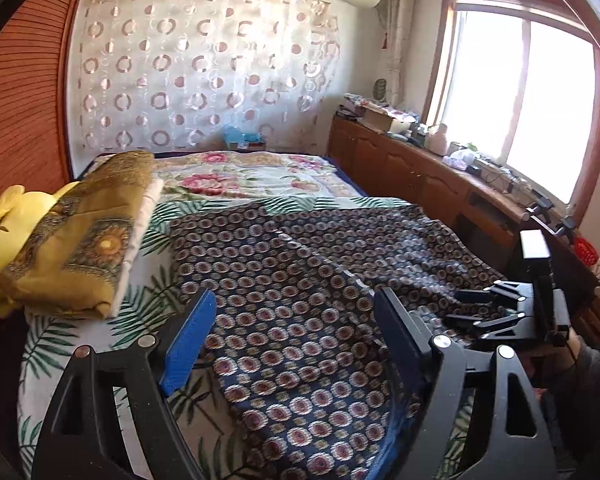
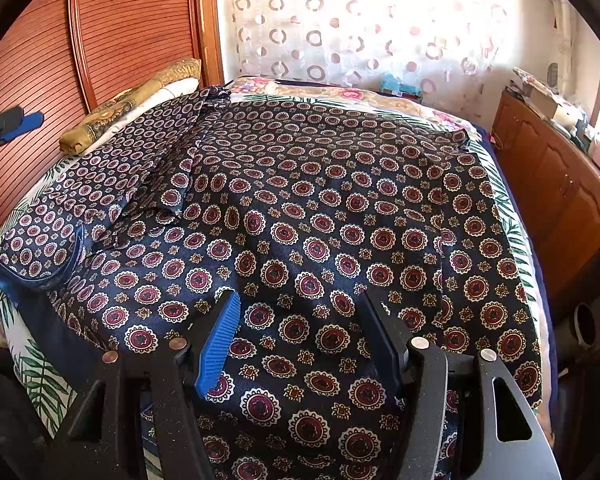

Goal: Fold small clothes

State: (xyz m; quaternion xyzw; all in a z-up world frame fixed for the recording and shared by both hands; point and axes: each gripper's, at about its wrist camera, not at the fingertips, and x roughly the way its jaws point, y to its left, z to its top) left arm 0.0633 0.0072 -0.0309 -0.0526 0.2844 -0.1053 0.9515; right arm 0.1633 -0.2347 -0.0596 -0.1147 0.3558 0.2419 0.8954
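— Where was the garment?

— The dark patterned garment (image 2: 320, 208) lay spread flat on the bed (image 1: 52, 364), straight ahead of and beneath both tongs. The right tongs (image 2: 300, 336) hung just over its near part, blades spread wide, nothing between them. The left tongs (image 1: 296, 340) were spread too, over the garment's left edge, pinching nothing.

— Anything hard to make out?

— The garment's near hem ran under the right tongs' body and out of frame. I couldn't tell whether the blades touched the cloth. On the left a rounded piece with blue lining (image 2: 40, 256) lay turned over; collar or sleeve, I couldn't say.

— And beyond the left tongs?

— A folded gold quilt (image 1: 84, 232) to the far left, a yellow cushion (image 1: 8, 224) partly hidden behind it. To the far right, cluttered wooden cabinets (image 1: 404, 168) under a washed-out window (image 1: 520, 96).
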